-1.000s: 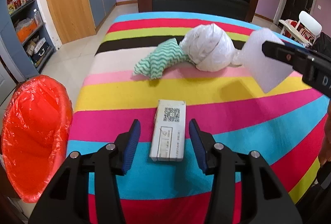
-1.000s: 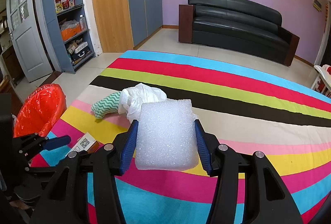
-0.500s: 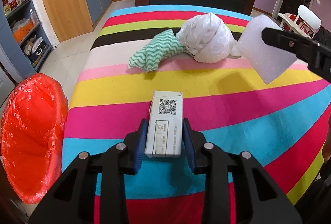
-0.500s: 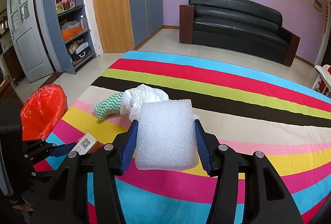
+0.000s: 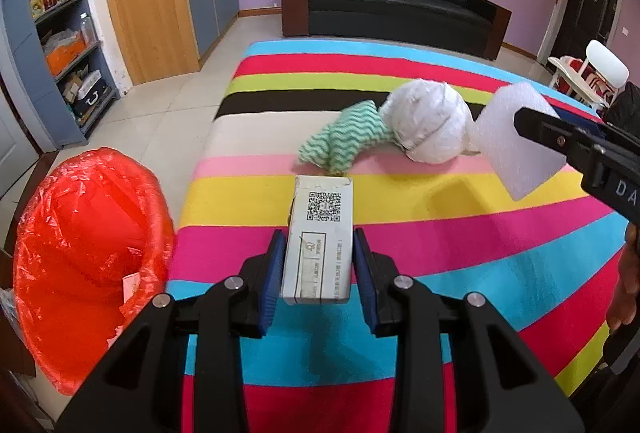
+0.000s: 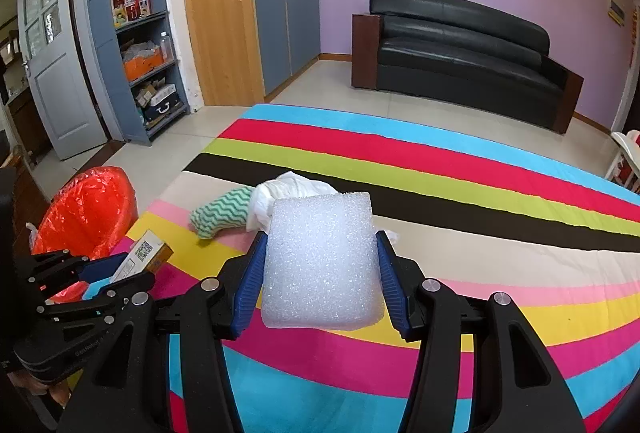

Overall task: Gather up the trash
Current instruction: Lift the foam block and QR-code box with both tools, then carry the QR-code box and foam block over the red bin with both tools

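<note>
My left gripper is shut on a small white box with a QR code, held just above the striped cloth. In the right wrist view the same box tilts up in the left gripper at lower left. A white foam block sits clamped in my right gripper, above the cloth. From the left wrist view that foam block and the right gripper hang at the right. A red-lined bin stands on the floor to the left.
A green zigzag cloth and a white crumpled bag lie together mid-surface, beyond the box. A black sofa stands at the back, shelves at left, a white chair far right. A hand shows at the right edge.
The left jaws closed onto the white box, then lifted it slightly off the cloth and shifted toward the bin side. The right gripper kept still with the foam.
</note>
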The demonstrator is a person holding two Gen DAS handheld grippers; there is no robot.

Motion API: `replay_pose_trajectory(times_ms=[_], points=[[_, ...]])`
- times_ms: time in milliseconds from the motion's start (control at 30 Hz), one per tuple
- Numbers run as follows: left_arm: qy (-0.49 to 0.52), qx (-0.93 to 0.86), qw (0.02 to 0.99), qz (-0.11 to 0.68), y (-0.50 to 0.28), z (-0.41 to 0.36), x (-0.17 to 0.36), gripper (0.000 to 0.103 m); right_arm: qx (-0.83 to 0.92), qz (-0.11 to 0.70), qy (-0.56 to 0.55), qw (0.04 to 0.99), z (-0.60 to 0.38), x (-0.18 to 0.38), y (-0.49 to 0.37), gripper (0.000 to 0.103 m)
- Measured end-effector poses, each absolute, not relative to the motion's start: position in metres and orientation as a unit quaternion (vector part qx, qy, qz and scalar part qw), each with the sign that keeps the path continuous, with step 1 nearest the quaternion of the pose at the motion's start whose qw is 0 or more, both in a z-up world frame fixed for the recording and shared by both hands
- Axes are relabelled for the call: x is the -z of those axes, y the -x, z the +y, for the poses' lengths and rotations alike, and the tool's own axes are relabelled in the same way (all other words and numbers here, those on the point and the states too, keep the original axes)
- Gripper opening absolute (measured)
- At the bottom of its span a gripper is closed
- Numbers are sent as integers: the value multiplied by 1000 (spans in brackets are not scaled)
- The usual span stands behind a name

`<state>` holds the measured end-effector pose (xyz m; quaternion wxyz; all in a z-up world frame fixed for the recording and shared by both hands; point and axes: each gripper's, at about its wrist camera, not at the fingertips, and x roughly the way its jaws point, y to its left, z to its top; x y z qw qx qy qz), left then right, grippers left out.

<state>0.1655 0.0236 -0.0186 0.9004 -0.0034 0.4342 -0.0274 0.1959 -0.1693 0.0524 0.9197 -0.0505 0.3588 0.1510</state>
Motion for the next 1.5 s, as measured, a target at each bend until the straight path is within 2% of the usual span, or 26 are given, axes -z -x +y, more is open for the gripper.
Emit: replay_pose_trajectory(times_ms=[900,1500], points=[[54,-35,918,391,-141,105,-23,33,-194,343,55,917,-113,-63,-197,50],[68,-43,921,381,-133,116,-34,33,-209,318,48,923,-107,-86,-185,50]])
